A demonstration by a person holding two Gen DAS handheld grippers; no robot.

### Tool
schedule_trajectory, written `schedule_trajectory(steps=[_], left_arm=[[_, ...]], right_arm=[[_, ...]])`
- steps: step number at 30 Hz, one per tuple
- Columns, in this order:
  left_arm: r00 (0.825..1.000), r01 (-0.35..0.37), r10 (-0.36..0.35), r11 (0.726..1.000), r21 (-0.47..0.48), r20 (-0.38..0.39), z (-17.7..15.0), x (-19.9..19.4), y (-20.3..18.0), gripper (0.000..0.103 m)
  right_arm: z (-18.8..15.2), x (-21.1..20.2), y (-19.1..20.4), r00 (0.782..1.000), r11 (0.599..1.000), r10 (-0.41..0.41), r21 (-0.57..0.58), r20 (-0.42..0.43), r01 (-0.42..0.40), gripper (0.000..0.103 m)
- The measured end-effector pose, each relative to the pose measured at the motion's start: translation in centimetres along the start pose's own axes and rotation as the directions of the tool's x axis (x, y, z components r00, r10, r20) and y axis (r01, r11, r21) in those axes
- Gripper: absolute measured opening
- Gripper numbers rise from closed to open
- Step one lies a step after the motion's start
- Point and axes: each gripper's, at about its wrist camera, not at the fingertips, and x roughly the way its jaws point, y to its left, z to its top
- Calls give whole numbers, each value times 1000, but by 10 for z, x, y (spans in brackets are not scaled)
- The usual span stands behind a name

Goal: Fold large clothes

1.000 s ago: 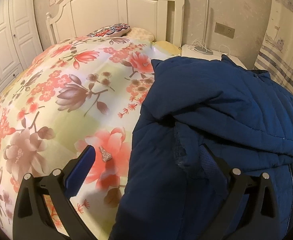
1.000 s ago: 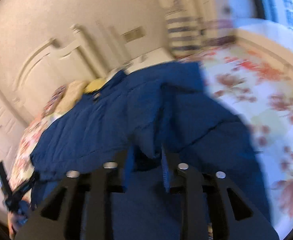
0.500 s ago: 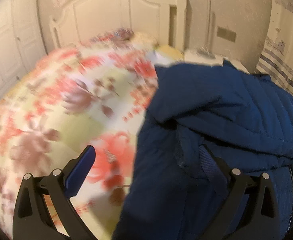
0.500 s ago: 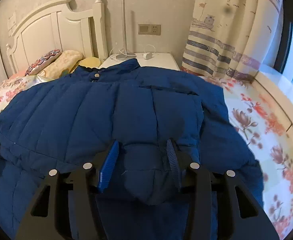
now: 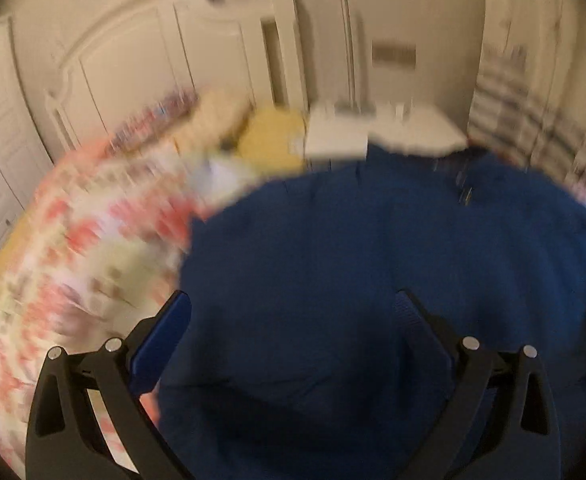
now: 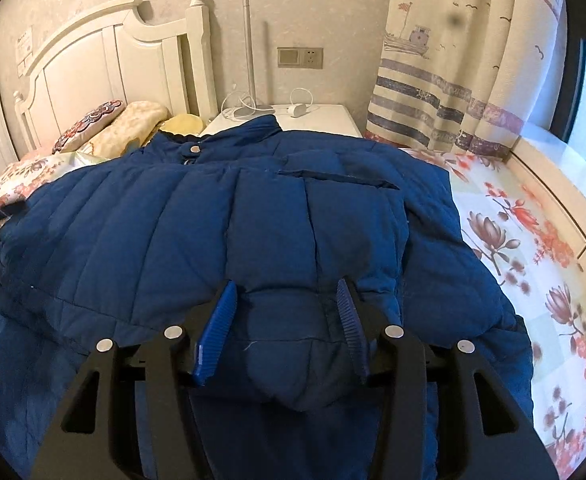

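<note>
Right gripper [image 6: 287,320]: 2 fingers apart, puffy fold of blue quilted jacket [image 6: 221,216] bulging between, not clamped. Left gripper [image 5: 293,320]: fingers wide, over jacket, view blurred, probably holding nothing. Jacket spread on floral bedsheet [image 6: 509,240]. Pinch hem fully before lifting; keep both edges level.

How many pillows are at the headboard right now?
3: patterned pillow leftmost, cream pillow beside it, yellow pillow nearest the nightstand. The blue jacket may hide others.
</note>
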Motion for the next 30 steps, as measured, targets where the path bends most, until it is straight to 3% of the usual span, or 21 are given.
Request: schedule_trajectory(steps=[3,9,11,12,13,14,17,18,19,22,28,30], left_arm=[[1000,7,-7,999,37,23,-18,17,-2,101],[1000,-13,12,999,48,14,-20,20,-4,101],[1000,-16,16,999,48,14,-21,21,-5,101],[1000,-17,16,999,48,15,-20,20,-4,101],[1000,-18,17,999,49,15,-20,18,-4,101],[1000,-18,17,999,48,16,-19,18,-4,101],[1000,-5,5,999,38,13,-19,19,-1,101],[1000,-5,4,999,38,13,-19,19,-1,101],[1000,-5,4,999,39,14,-19,19,-1,101],[1000,-2,2,999,36,15,-19,19,-1,101],[1000,-5,4,999,37,15,-19,19,-1,101],[1000,-5,4,999,37,15,-19,19,-1,101]], right_arm=[[0,-1,0,1000,1000,9,-3,2,-9,47],[14,-18,-2,1000,999,10,38,16,-10,54],[29,-27,6,998,1000,-21,-3,67,21,65],[35,-28,8,996,999,-37,-24,83,39,79],[42,-26,11,994,997,-55,-45,96,59,86],[48,-22,12,992,995,-71,-65,102,78,90],[58,15,5,994,989,-107,-101,-3,106,90],[54,37,-1,992,993,-85,-93,-97,76,90],[50,47,-7,991,997,-43,-73,-129,34,90],[54,45,-10,990,997,-38,-75,-133,28,90],[98,43,-17,997,998,-64,7,-41,65,90],[105,64,-22,993,996,-84,14,-80,85,90]])
